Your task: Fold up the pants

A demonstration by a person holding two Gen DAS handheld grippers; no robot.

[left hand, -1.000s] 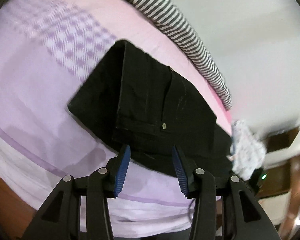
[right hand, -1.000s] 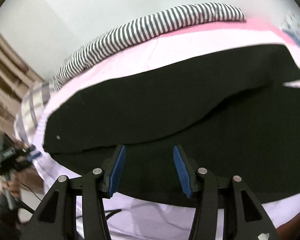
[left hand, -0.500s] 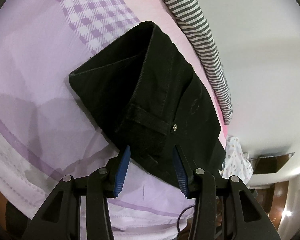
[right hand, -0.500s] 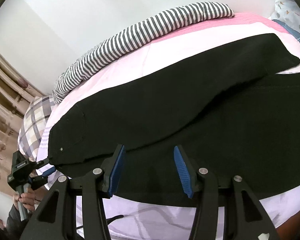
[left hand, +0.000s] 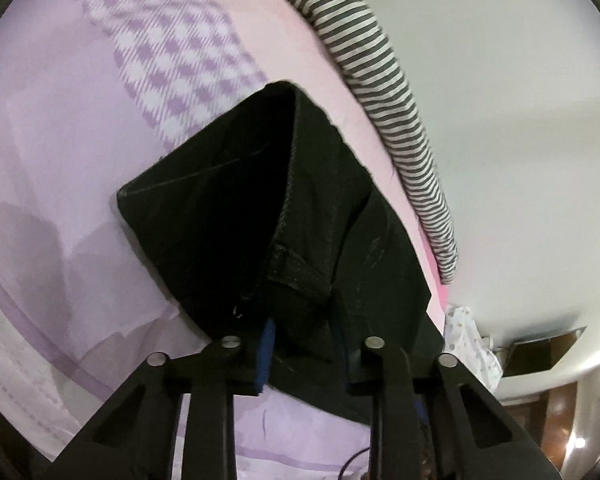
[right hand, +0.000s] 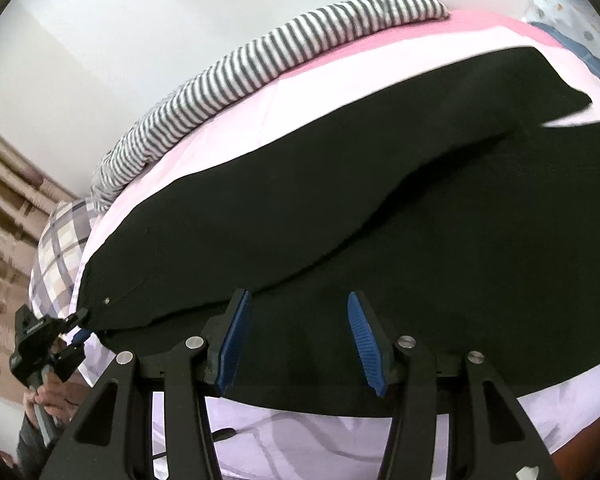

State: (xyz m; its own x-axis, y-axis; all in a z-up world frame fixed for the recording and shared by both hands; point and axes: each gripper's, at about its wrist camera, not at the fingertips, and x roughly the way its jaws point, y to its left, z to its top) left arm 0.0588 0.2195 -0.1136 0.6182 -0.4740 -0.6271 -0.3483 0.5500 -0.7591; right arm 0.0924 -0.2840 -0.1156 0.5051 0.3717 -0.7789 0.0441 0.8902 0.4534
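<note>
While the left tool (left hand: 306, 354) closes around the pants (left hand: 260, 224) waistband, the right tool (right hand: 298, 344) gapes.

Black pants (right hand: 400, 216) are seen spread lengthwise across a lilac bedsheet, one leg laid over the other, with the far leg's cuff reaching the right side of the right wrist view. The waistband end (left hand: 296, 276), stitched and fitted with a small metal rivet, is shown raised off the sheet in the left wrist view, its layers bunched into a peaked fold. The cloth is dark, matte and largely smooth along the legs.
</note>
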